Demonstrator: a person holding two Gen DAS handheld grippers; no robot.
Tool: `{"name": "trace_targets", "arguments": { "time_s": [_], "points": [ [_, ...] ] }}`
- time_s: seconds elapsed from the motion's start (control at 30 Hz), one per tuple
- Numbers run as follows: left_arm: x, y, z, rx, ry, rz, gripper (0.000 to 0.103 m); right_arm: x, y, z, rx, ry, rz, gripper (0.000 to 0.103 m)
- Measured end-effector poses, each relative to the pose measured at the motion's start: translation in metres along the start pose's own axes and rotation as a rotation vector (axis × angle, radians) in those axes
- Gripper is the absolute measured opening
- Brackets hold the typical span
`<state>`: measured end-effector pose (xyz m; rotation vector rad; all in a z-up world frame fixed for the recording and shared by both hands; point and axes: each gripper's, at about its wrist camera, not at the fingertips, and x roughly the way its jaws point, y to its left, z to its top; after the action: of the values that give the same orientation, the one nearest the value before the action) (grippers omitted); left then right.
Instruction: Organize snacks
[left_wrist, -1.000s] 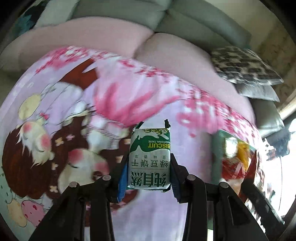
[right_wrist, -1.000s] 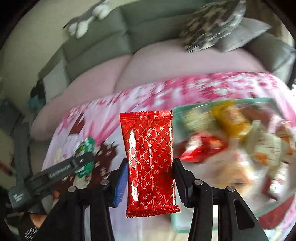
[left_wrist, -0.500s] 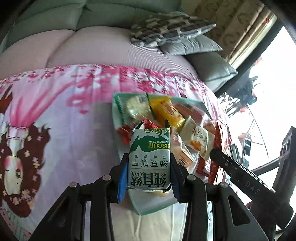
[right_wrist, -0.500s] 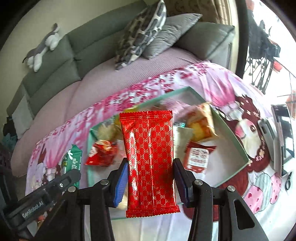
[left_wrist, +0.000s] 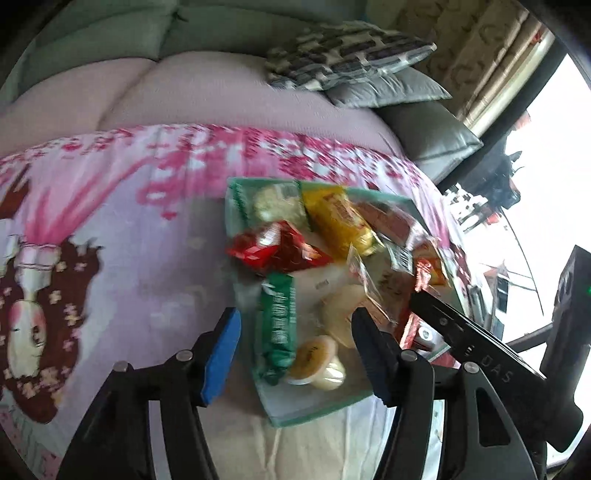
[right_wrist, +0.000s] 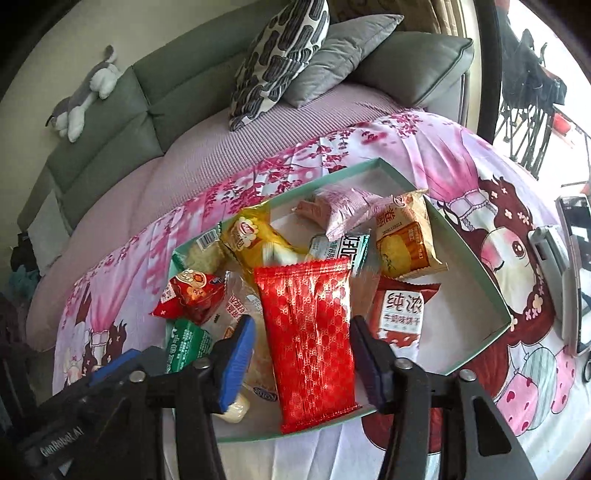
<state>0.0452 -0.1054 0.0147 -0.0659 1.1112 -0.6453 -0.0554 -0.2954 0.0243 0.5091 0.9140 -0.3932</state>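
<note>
Over the green box (right_wrist: 476, 266) on the pink cartoon cloth (left_wrist: 129, 266), both grippers had just been opening. The left gripper (left_wrist: 295, 325) stood spread around the green biscuit pack (left_wrist: 277, 325), apart from it. The right gripper (right_wrist: 303, 350) stood spread beside the red packet (right_wrist: 306, 343). Other snacks crowded the box; cushions (right_wrist: 288, 55) lay behind.

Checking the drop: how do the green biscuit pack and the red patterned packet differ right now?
The green biscuit pack is small, and blurred beyond the left gripper; the red patterned packet is longer, glossy, with a gold pattern, between the right gripper pads. Both sets of jaws have just been opening, neither pressing its snack; both snacks are over the teal tray.
</note>
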Motion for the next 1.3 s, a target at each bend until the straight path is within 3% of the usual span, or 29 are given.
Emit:
{"name": "trace_targets", "arguments": {
  "time_s": [0.1, 0.17, 0.33, 0.5, 0.63, 0.83, 1.3],
  "points": [
    [-0.012, 0.013, -0.006, -0.036, -0.045, 0.085, 0.073, -0.005, 0.005, -0.004, -0.019, -0.006, 0.0, 0.068],
    [-0.022, 0.023, -0.013, -0.045, -0.082, 0.16, 0.083, -0.01, 0.012, -0.011, -0.032, -0.011, 0.025, 0.079],
    [-0.039, 0.05, -0.032, -0.077, -0.124, 0.307, 0.095, -0.014, 0.031, -0.038, -0.088, 0.007, 0.062, 0.101],
    [-0.05, 0.073, -0.059, -0.086, -0.099, 0.448, 0.096, -0.015, 0.044, -0.059, -0.128, 0.013, 0.072, 0.103],
    [-0.059, 0.078, -0.073, -0.063, -0.093, 0.614, 0.096, -0.013, 0.053, -0.066, -0.161, 0.024, 0.074, 0.103],
    [-0.062, 0.081, -0.076, -0.112, -0.09, 0.521, 0.096, -0.015, 0.054, -0.067, -0.172, 0.014, 0.08, 0.103],
    [-0.047, 0.072, -0.074, -0.079, -0.036, 0.534, 0.096, -0.011, 0.039, -0.06, -0.124, 0.003, 0.095, 0.103]
  ]
}}
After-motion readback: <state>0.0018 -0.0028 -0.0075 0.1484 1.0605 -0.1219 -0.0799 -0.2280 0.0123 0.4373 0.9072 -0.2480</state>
